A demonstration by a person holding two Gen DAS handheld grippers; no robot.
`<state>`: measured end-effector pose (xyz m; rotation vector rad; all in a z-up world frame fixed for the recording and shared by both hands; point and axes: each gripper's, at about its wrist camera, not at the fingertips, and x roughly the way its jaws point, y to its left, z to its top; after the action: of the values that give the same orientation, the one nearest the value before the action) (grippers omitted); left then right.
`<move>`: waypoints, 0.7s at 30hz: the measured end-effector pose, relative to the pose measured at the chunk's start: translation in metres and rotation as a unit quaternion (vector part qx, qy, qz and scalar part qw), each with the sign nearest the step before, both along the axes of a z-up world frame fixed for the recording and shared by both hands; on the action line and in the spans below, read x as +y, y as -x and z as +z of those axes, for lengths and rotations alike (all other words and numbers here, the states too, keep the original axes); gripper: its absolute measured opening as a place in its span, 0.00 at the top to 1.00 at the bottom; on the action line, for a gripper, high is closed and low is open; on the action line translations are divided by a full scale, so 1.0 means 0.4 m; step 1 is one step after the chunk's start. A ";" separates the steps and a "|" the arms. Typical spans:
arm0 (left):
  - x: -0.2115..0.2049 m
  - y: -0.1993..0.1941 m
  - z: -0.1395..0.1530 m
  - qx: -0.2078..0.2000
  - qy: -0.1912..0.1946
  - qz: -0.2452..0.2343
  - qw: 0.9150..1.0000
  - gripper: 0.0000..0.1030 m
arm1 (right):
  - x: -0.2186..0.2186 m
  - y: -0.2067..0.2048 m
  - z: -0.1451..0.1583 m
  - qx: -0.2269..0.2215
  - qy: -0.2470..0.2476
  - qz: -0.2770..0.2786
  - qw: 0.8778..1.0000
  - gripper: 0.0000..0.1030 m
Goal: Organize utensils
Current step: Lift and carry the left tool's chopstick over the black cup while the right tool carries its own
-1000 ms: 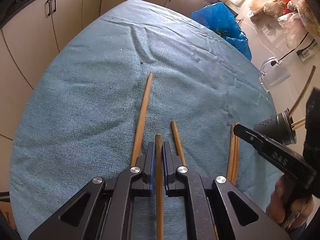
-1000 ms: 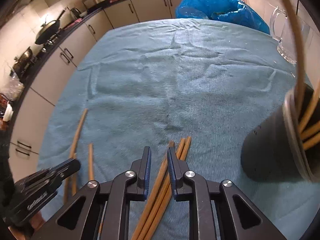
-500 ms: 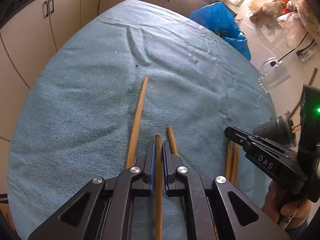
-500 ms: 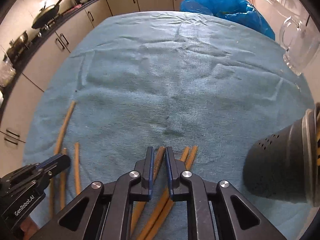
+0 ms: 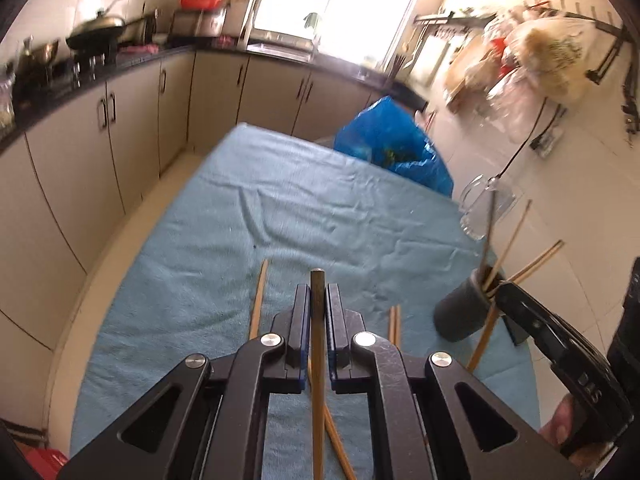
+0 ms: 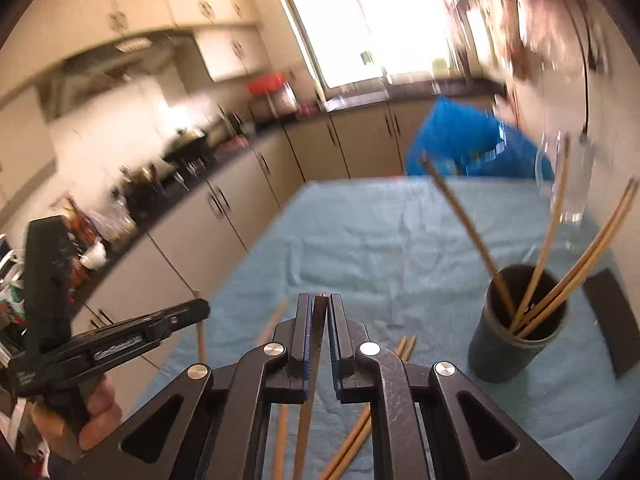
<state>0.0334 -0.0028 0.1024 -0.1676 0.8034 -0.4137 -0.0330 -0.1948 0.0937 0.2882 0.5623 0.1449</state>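
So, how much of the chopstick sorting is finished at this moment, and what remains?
Partly done. Several chopsticks already stand in the dark holder. In hand: the left gripper is shut on one chopstick, and the right gripper is shut on another chopstick; both are lifted. Left: loose chopsticks on the blue cloth, such as the long one and a pair.

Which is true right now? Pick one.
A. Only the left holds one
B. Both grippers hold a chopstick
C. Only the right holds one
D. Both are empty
B: the left gripper is shut on a chopstick, and the right gripper is shut on another chopstick.
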 end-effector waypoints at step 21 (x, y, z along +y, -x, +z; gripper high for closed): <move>-0.012 0.140 0.110 -0.058 0.000 -0.007 0.998 0.94 | -0.021 0.209 0.081 -0.116 0.012 -0.028 0.993 0.93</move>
<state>-0.0227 -0.0074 0.1465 -0.1365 0.6918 -0.4324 -0.1167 -0.2031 0.1260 0.2587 0.3244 0.1156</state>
